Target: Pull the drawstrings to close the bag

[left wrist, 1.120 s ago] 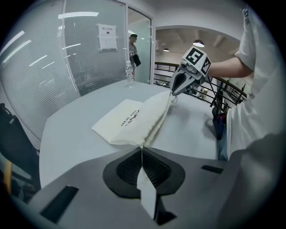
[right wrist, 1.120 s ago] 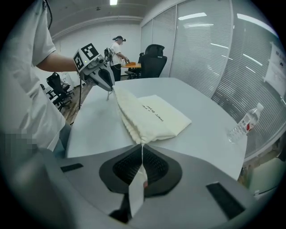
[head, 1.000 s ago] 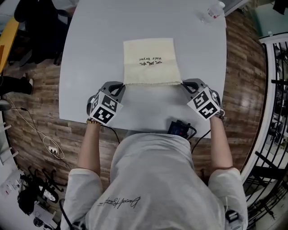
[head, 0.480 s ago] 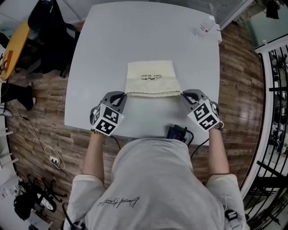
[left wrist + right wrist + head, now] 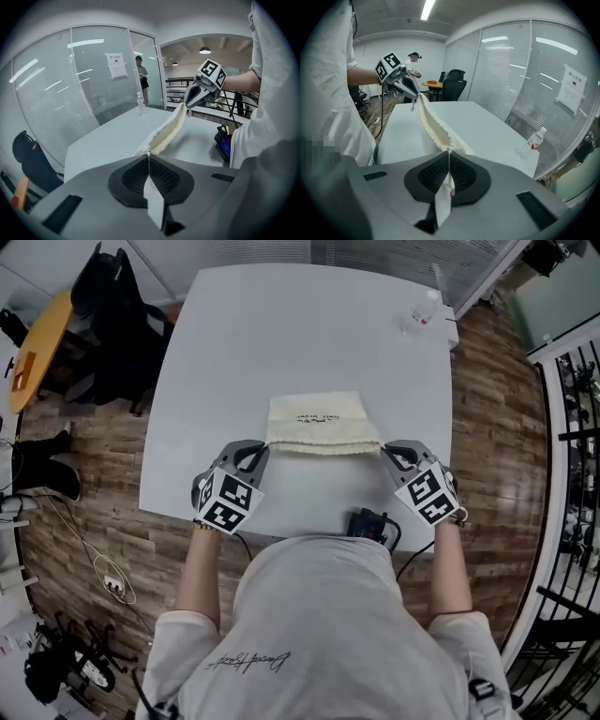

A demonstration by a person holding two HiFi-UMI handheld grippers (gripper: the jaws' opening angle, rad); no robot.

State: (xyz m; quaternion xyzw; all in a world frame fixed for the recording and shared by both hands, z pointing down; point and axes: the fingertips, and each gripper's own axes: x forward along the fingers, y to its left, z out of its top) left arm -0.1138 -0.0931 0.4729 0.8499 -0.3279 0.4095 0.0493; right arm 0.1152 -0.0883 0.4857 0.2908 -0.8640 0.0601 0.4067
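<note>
Currently pulling step. Cream drawstring bag (image 5: 323, 423) flat on desk (image 5: 281, 334), mouth partly gathered. Left hand-held gripper (image 5: 263, 448), right hand-held gripper (image 5: 385, 450) each clamped shut on drawstring (image 5: 151, 197) at mouth corners. Next: likely pull outward, apart, evenly.

Wood-plank floor (image 5: 84, 493), glass partition walls (image 5: 56, 93), perhaps an office chair (image 5: 117, 292)

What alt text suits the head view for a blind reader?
From above, a person's left gripper and right gripper each clamp a drawstring at the near corners of a cream bag, its mouth gathered, on a white table. A water bottle stands at the far right corner.
</note>
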